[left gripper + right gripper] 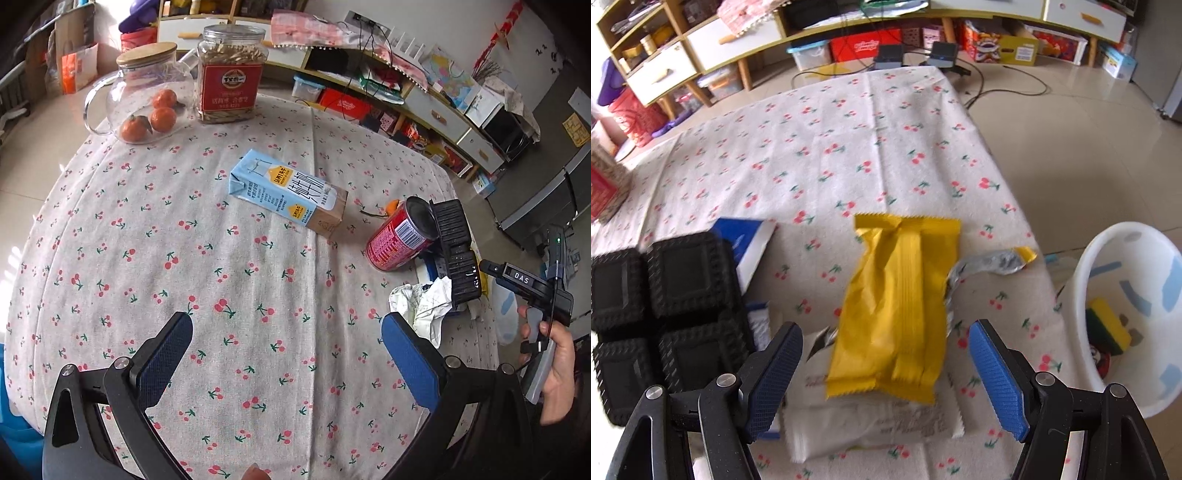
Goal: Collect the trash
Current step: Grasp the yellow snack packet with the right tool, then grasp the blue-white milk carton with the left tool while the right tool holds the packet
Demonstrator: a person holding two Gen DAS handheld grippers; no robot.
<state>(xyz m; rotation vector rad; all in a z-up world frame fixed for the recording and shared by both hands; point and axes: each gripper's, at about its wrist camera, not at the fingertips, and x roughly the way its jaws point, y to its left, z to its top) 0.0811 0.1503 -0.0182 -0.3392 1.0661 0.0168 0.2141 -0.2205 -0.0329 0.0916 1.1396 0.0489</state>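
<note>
Litter is seen scattered over a cherry-print tablecloth (258,295). A yellow snack wrapper (897,314) is framed between the wide-open jaws of the right gripper (886,373), its near end lying on a white wrapper (871,424); nothing is gripped. A black plastic tray (665,314) is seen to the left, a torn foil strip (990,266) to the right, and a white bin (1126,314) just off the table edge. The left gripper (284,362) is held open and empty above bare cloth. Beyond it a blue milk carton (288,192) is lying flat, with a tipped red can (399,236) and crumpled paper (424,306) near a hand (557,369). A glass teapot (147,96) of tangerines and a seed jar (231,74) are set at the far edge.
</note>
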